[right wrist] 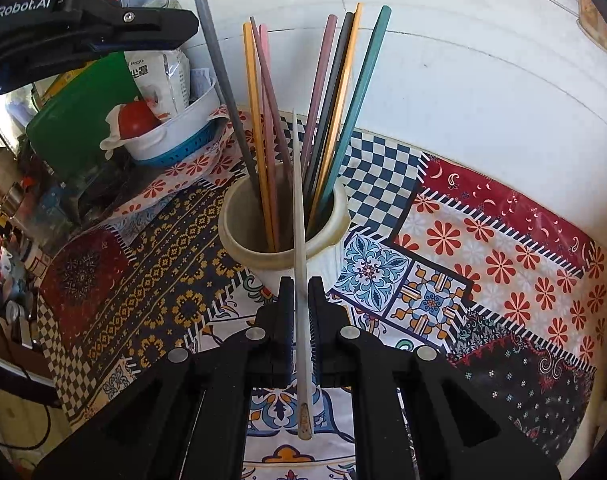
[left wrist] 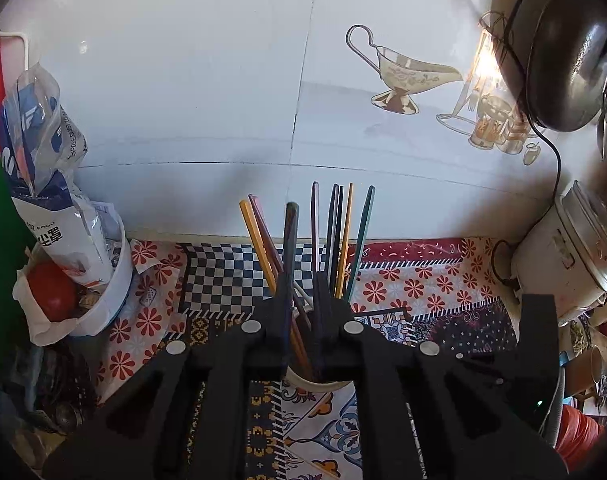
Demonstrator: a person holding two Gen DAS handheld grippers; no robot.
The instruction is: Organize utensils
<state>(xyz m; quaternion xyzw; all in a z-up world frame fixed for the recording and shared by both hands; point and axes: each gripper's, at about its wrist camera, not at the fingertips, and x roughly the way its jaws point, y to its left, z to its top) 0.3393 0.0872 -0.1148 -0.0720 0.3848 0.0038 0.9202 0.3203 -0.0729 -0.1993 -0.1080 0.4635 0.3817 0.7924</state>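
Right gripper (right wrist: 301,300) jaws pinching white chopstick (right wrist: 299,240) over cup (right wrist: 239,216), left gripper (left wrist: 303,296) jaws apparently pinching grey chopstick (left wrist: 290,240)

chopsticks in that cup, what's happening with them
A person is sorting chopsticks with a handheld claw in each hand. The right claw is shut on a white chopstick, held over the rim of the cream cup, which stands on the patterned tablecloth. The cup already holds coloured chopsticks standing upright. The left claw is at the same cup, its fingers nearly closed around a dark grey chopstick standing in it.
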